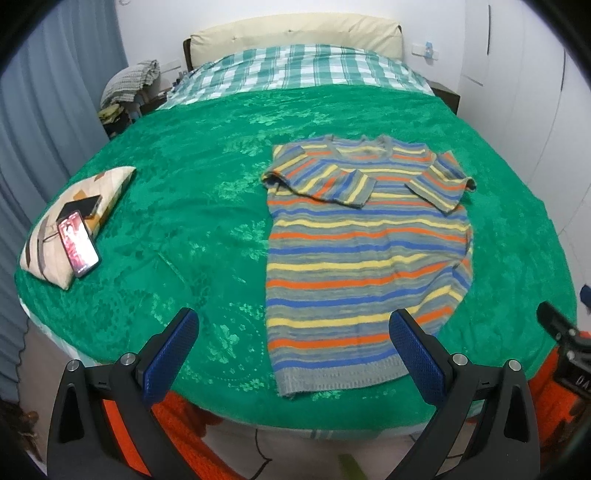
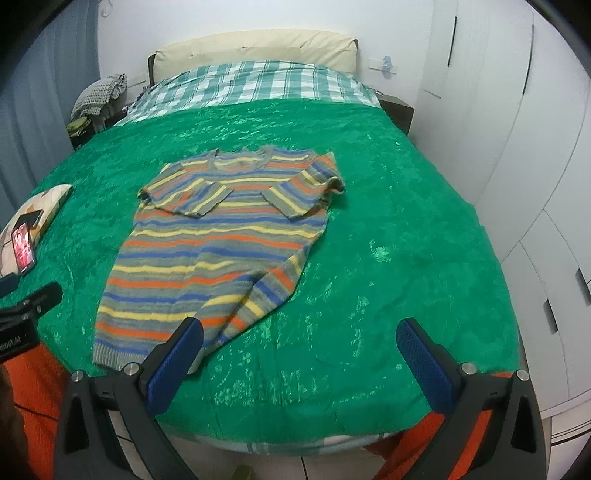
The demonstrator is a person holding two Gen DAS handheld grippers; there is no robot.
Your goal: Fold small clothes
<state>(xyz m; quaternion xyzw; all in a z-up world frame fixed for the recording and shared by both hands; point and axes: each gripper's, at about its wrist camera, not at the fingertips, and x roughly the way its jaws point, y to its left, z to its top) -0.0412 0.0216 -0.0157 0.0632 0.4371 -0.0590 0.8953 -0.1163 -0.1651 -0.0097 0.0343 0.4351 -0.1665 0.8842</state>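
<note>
I have a striped sweater (image 1: 369,254) lying flat on the green bedspread (image 1: 192,192) of the bed, neckline toward the headboard (image 1: 295,35) and hem toward me. Both sleeves are folded in across the chest, the cuffs apart from each other. Seen from the right wrist, the lower right corner of the sweater (image 2: 207,251) is turned inward, so that side runs diagonally.

My left gripper (image 1: 293,352) hangs at the near edge of the bed, fingers (image 1: 173,354) spread wide and holding nothing; its right finger sits in front of the sweater's hem corner. My right gripper (image 2: 299,360) is also at the near edge, to the right of the sweater, fingers (image 2: 424,362) wide apart and empty, its left finger overlapping the hem.

Well to the left of the sweater lies a patterned pillow (image 1: 48,236) with two phones (image 1: 79,243) resting on it, one with a lit screen. Beyond the sweater, a checked blanket (image 1: 295,70) covers the head of the bed.
</note>
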